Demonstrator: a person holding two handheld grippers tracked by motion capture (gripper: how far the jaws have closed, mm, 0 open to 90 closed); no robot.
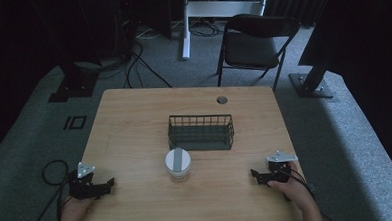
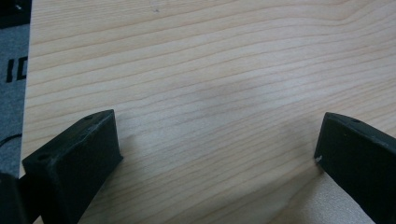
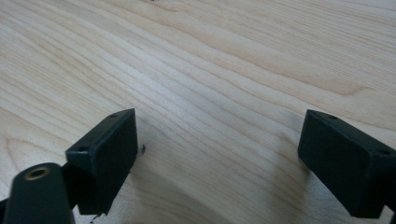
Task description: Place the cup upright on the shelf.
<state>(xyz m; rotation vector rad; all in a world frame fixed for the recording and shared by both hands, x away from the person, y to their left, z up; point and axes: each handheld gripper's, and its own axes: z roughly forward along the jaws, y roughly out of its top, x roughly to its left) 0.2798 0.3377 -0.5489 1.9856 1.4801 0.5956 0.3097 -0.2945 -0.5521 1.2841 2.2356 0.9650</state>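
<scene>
Left gripper [image 1: 107, 184] sat lower left, jaws wide, holding nothing. Right gripper [image 1: 255, 175] sat lower right, likewise wide. Jar [image 1: 178, 164] stood centre, just below basket [image 1: 201, 132].

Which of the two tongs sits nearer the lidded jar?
The left tongs: the gap to the jar looks slightly narrower than from the right tongs, though it is close.

A jar [image 1: 178, 164] stands on the table [image 1: 134, 123] just before the basket [image 1: 201, 132].
</scene>
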